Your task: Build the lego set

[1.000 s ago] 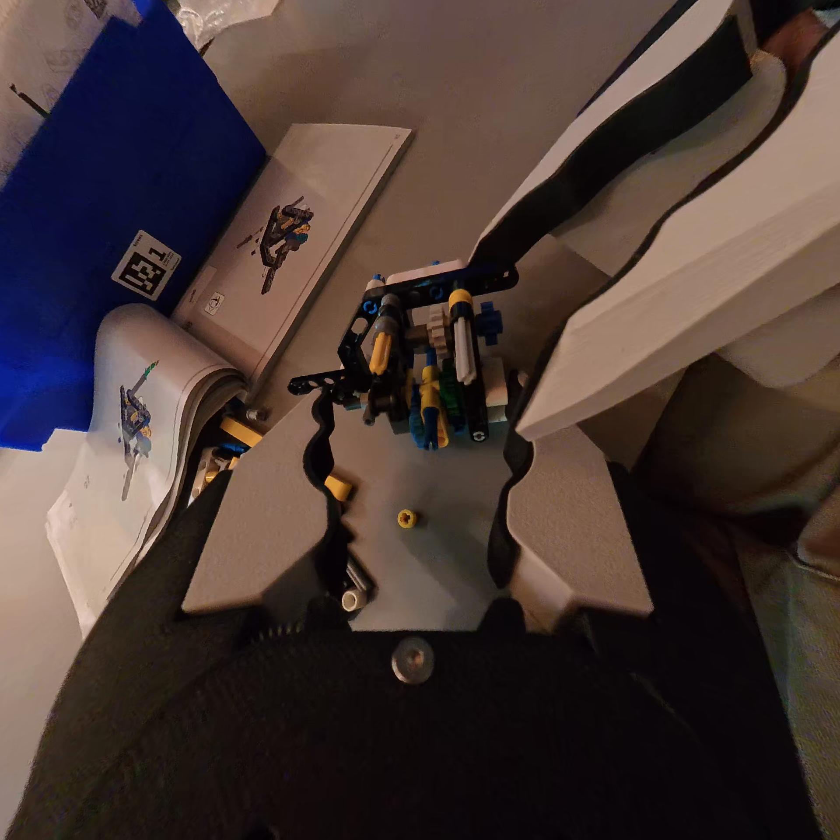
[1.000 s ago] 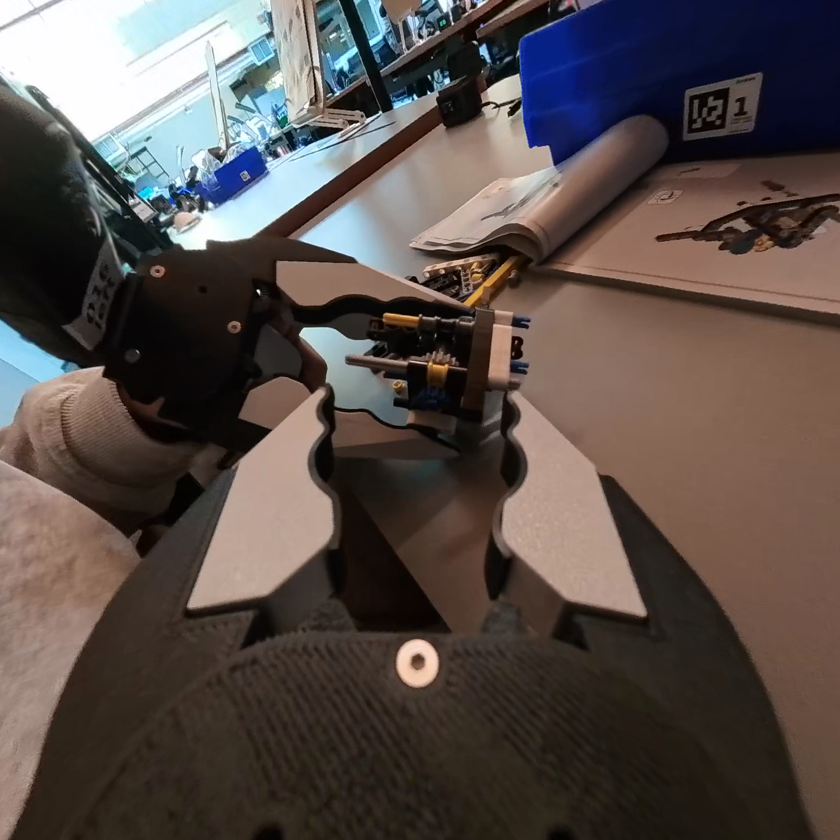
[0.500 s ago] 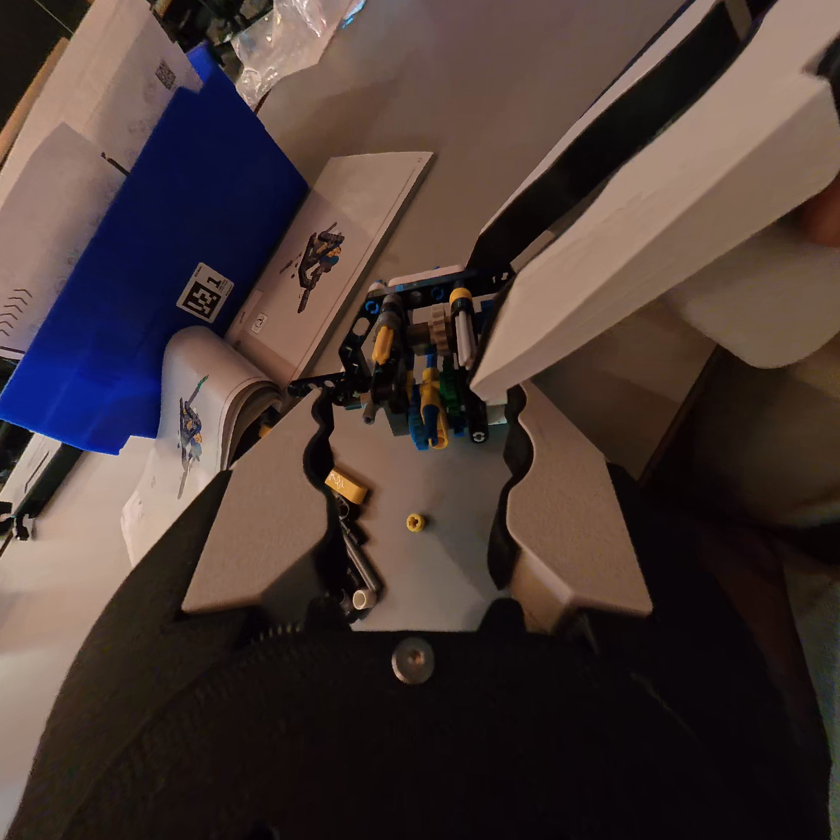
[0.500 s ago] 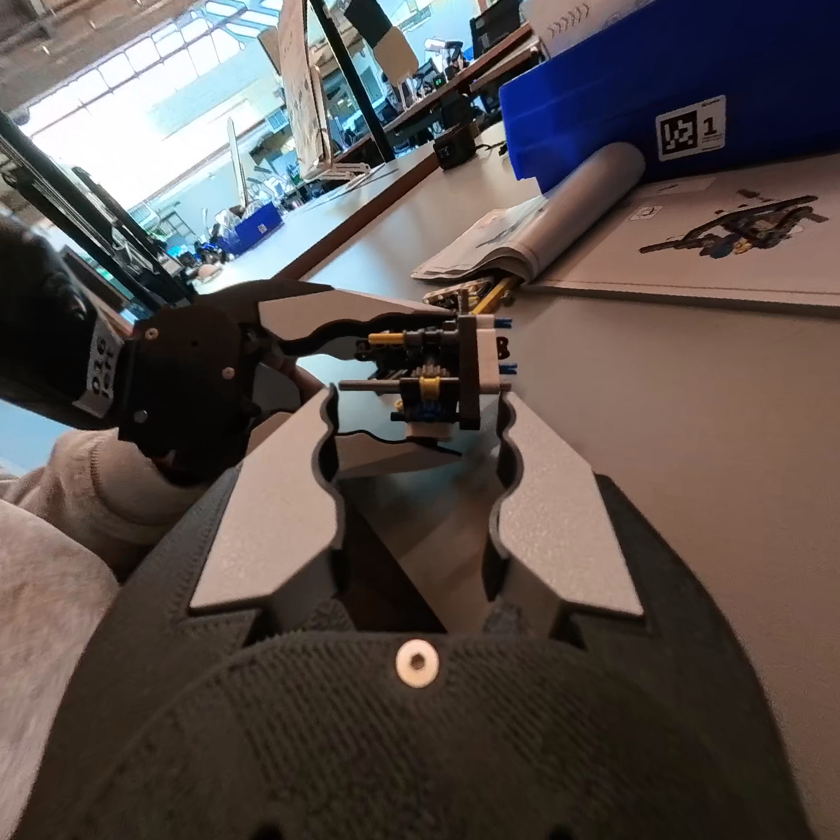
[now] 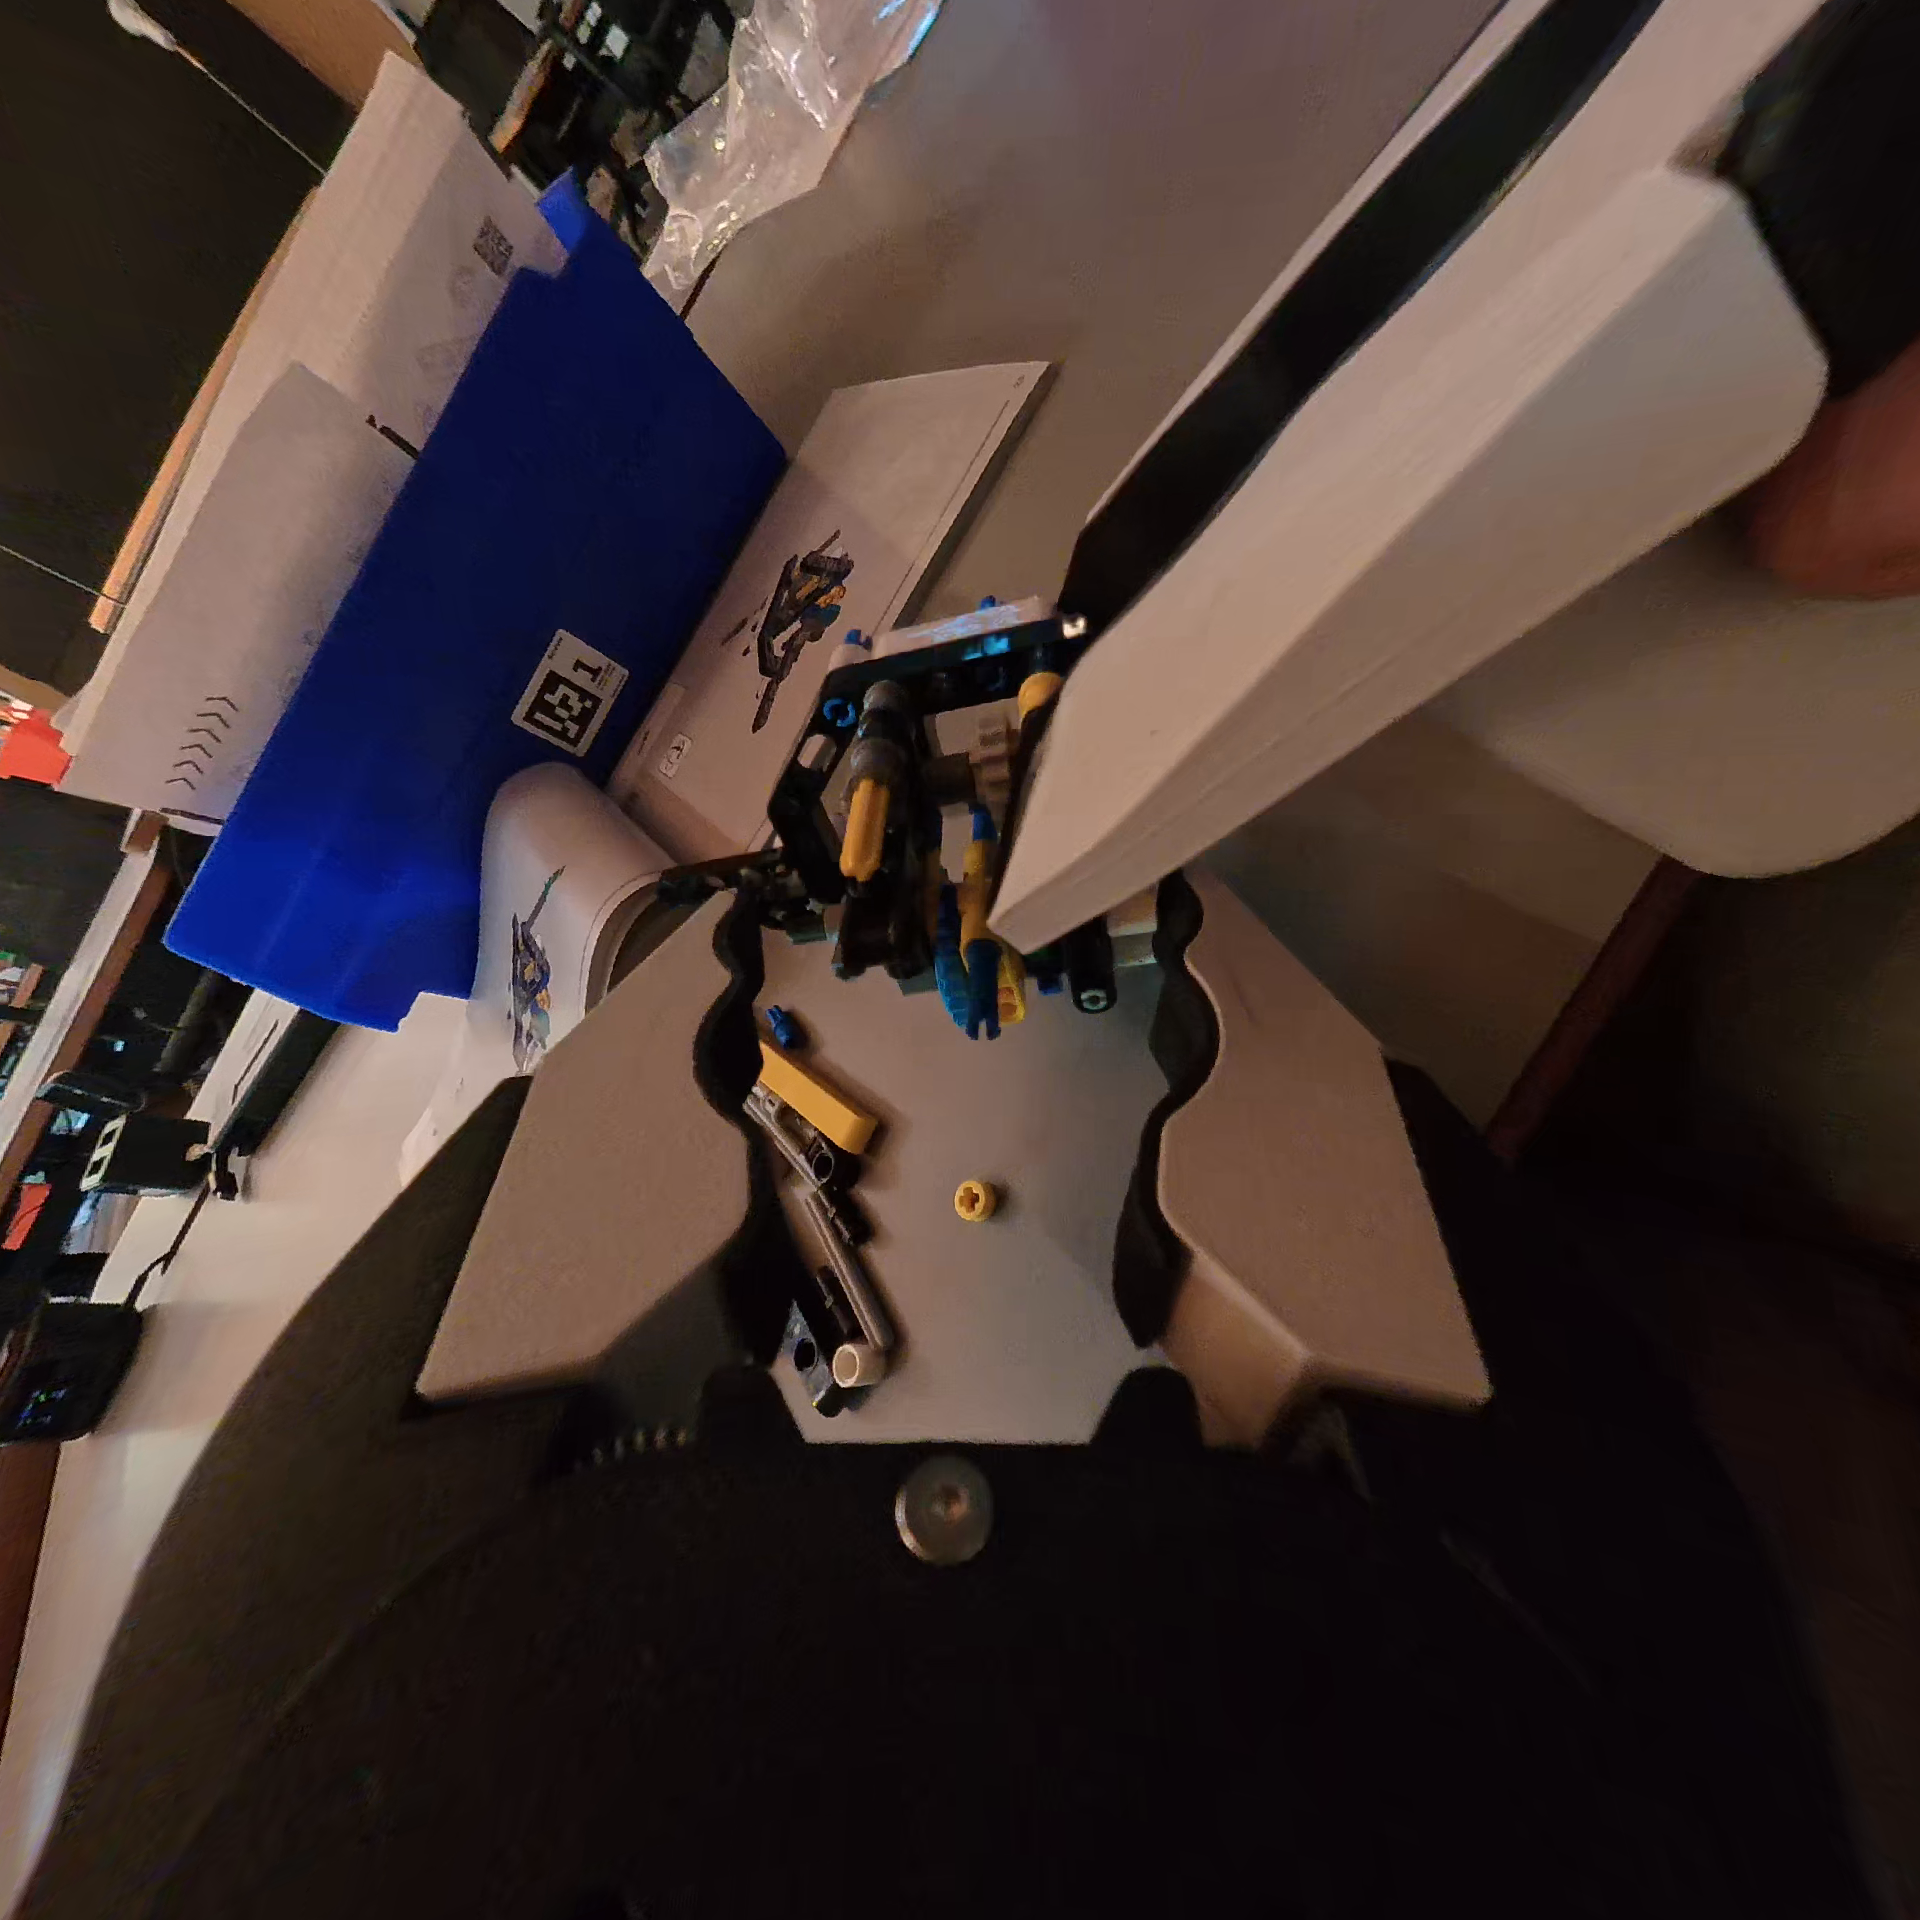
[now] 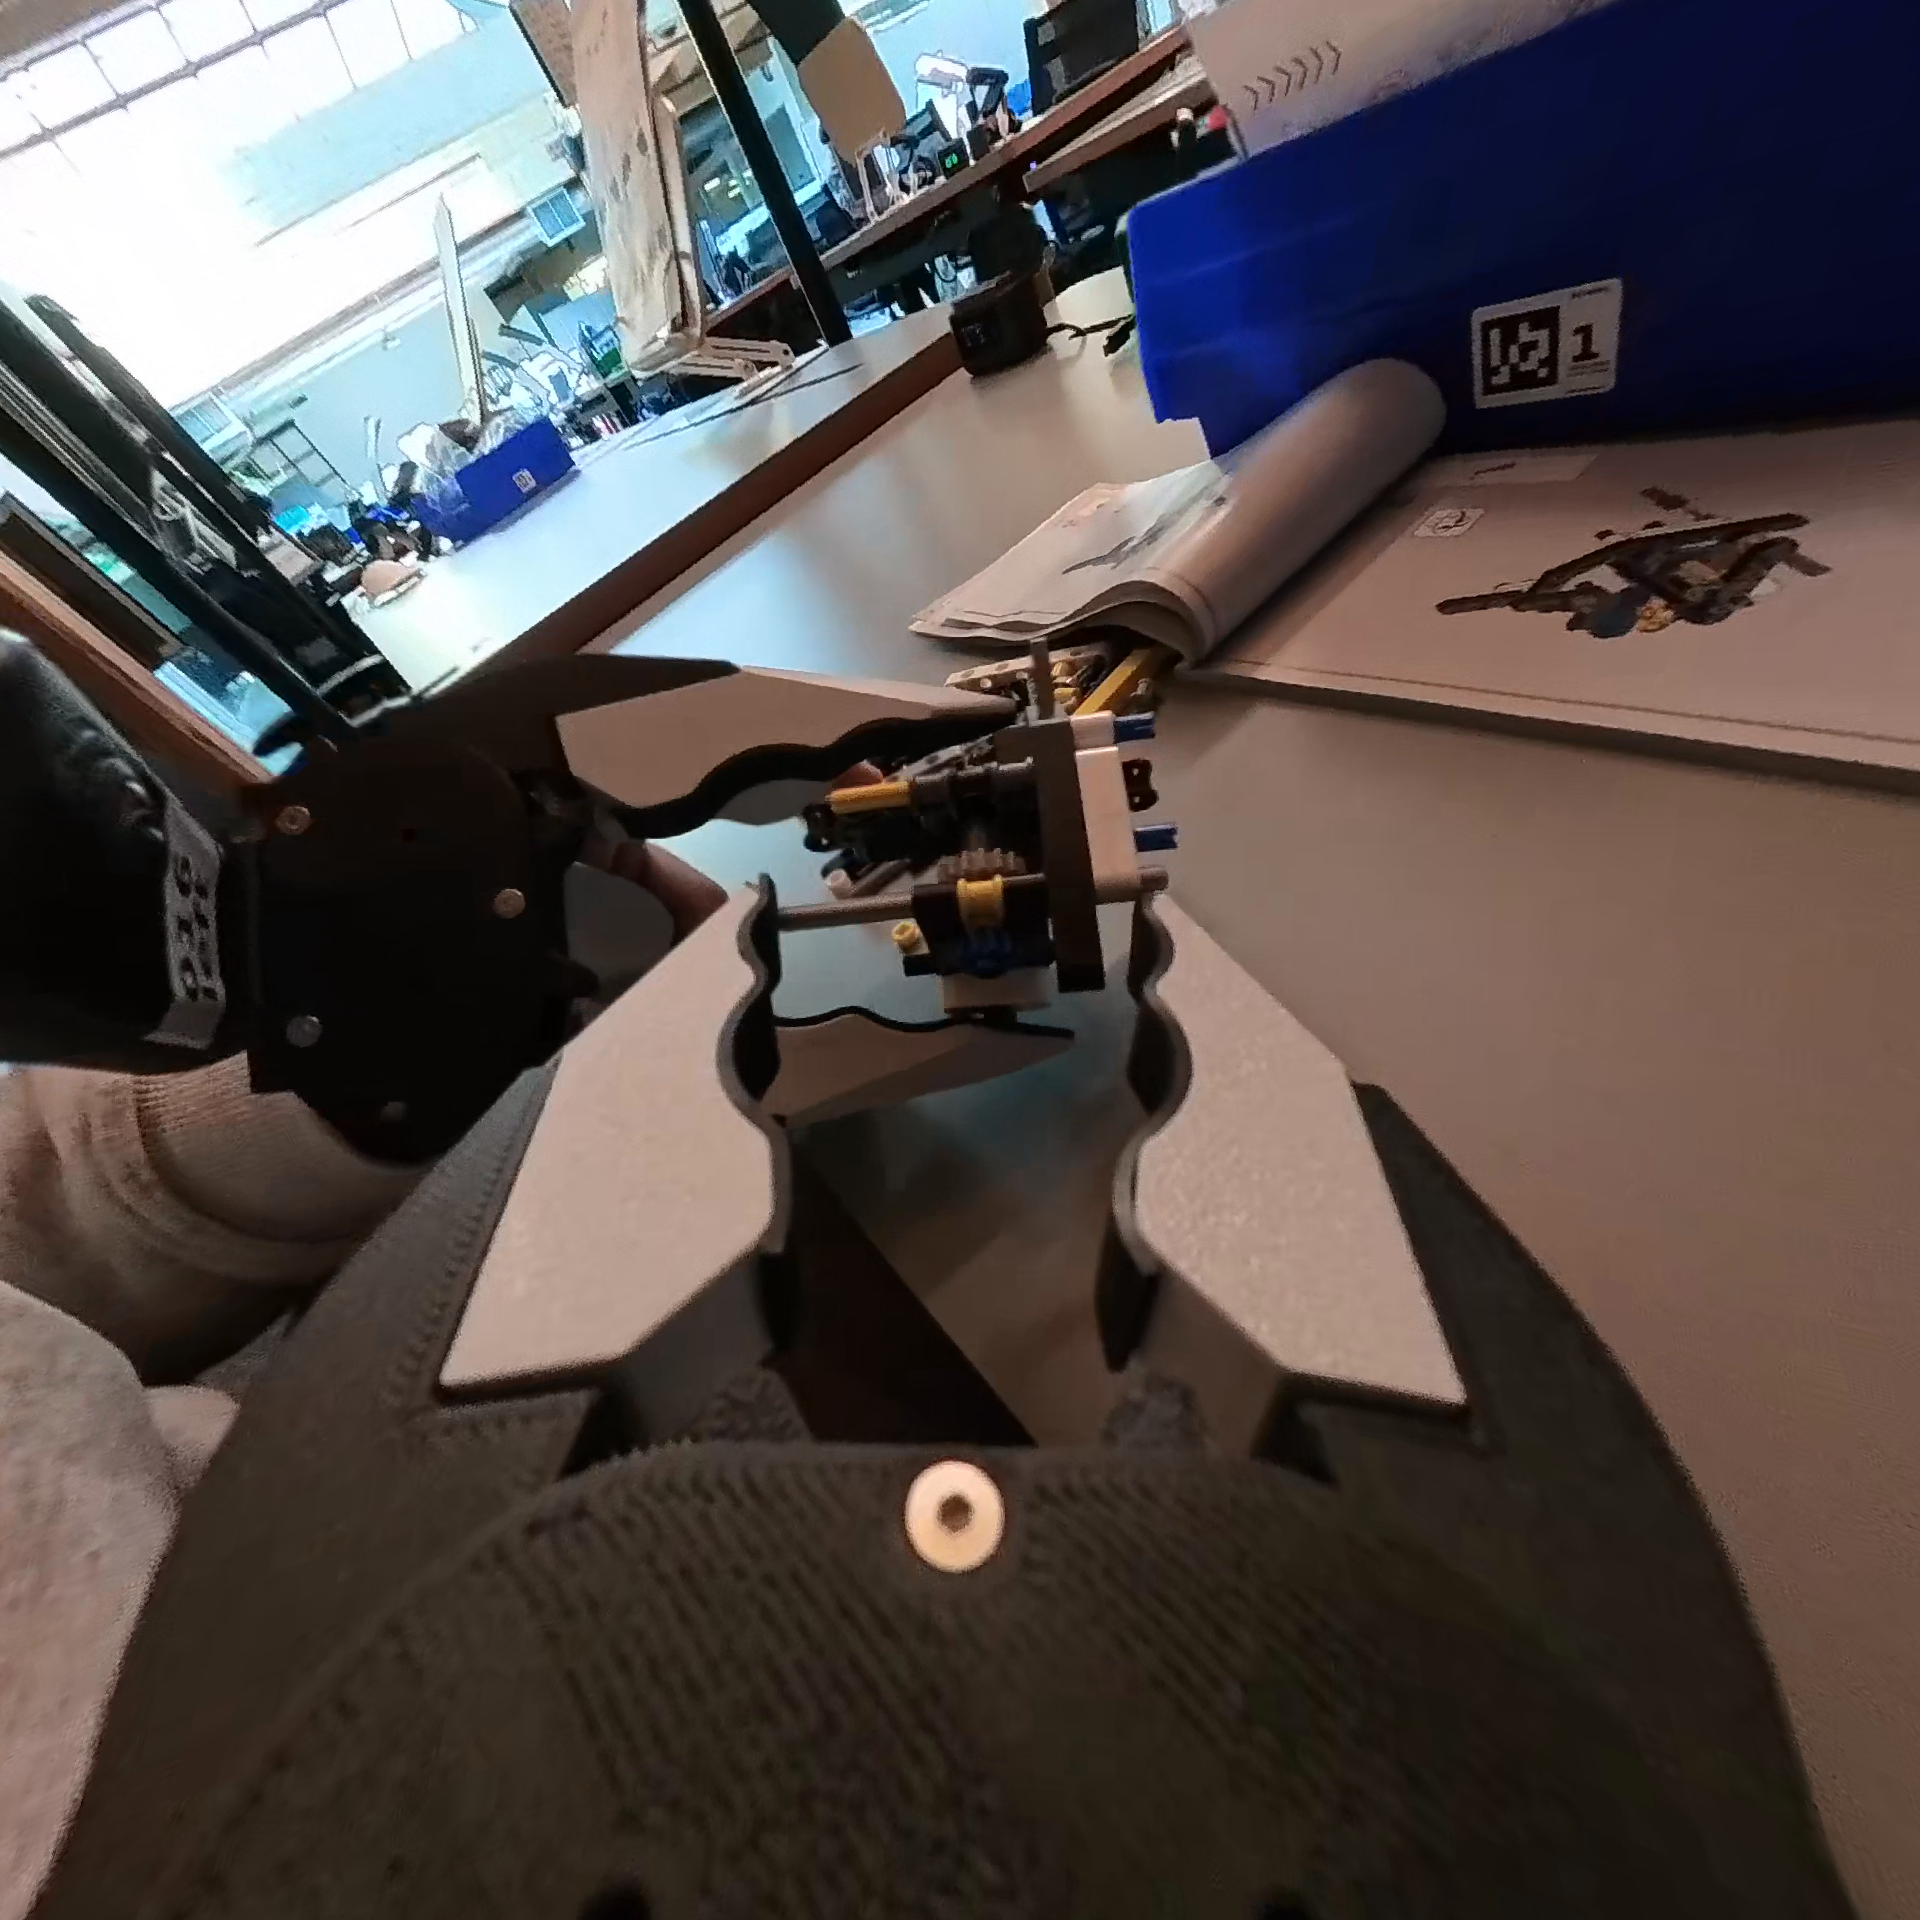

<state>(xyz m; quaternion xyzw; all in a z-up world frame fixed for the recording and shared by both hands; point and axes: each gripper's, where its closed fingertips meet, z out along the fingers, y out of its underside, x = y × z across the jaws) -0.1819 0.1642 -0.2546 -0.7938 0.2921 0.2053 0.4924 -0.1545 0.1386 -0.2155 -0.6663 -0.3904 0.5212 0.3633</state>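
A small lego assembly (image 5: 914,831) of black beams, yellow and blue pins, gears and a white block hangs above the table. My left gripper (image 5: 951,935) is shut on it. In the right wrist view one left finger lies on top of the assembly (image 6: 997,862) and the other under its white block. My right gripper (image 6: 951,920) is open, with its fingertips on either side of the assembly, level with the two ends of a grey axle (image 6: 852,909). In the left wrist view the right gripper's white fingers (image 5: 1351,582) reach in from the upper right and cover the assembly's right side.
Loose parts lie on the table under my left gripper: a yellow beam (image 5: 821,1112), grey pieces (image 5: 847,1278), a yellow bush (image 5: 975,1198). A curled booklet (image 6: 1247,520) covers more parts. A flat booklet (image 6: 1558,623) and a blue bin (image 6: 1558,208) sit behind. Tip to tip, the grippers are about 5 cm apart.
The assembly has been lifted and tilted in my left gripper. The right gripper's near finger has slid farther across the assembly. More loose parts now show under my left gripper.
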